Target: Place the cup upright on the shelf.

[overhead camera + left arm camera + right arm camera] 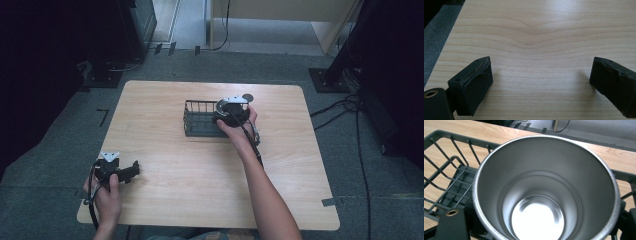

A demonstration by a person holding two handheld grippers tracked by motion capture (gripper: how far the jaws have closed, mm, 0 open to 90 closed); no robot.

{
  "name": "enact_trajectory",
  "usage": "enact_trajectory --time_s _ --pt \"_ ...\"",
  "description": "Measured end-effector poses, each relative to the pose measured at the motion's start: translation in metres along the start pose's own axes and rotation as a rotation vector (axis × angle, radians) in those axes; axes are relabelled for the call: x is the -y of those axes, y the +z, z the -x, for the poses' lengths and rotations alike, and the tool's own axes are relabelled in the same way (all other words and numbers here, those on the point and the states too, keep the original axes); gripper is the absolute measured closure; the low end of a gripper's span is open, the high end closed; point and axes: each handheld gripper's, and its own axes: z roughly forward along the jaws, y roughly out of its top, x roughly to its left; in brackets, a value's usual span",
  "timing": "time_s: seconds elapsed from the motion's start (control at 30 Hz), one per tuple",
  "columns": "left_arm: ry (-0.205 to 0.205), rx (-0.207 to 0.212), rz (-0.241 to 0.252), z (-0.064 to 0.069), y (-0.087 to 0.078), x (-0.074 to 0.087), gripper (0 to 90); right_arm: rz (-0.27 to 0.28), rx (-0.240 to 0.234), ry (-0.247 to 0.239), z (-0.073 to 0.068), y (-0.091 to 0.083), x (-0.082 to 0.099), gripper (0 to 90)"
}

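The right gripper (pixel 231 111), jaws clamped on the steel cup (pixel 546 187), holds it over the rack (pixel 196 120) at the tabletop's (pixel 200 170) one o'clock, where the cup could catch a wire and tip, while the left gripper (pixel 131 170) rests, jaws apart.

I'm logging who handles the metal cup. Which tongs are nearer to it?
The right. The right tongs are shut on the metal cup, holding it over the wire basket. The left tongs rest open at the table's near left corner, far from it.
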Motion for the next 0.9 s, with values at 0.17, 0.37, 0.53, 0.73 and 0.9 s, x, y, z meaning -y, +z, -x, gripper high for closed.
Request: enact_trajectory --time_s 0.17,0.37,0.53,0.73,0.9 --pt "0.0 0.0 0.0 0.0 0.0 0.0 4.8 -0.03 -0.016 -0.021 0.001 0.0 -0.002 16.5" --pt "-0.001 0.0 0.0 0.0 0.0 0.0 4.8 -0.047 -0.027 -0.038 -0.001 -0.007 -0.008 2.8" --pt "0.0 0.0 0.0 0.0 0.0 0.0 4.8 -0.037 -0.027 -0.039 0.001 -0.017 -0.011 0.0" --pt "-0.001 0.0 0.0 0.0 0.0 0.0 4.8 -0.012 -0.039 -0.043 0.004 -0.036 -0.013 0.0" --pt "0.0 0.0 0.0 0.0 0.0 0.0 4.8 0.014 -0.039 -0.027 0.009 -0.053 -0.011 0.0"
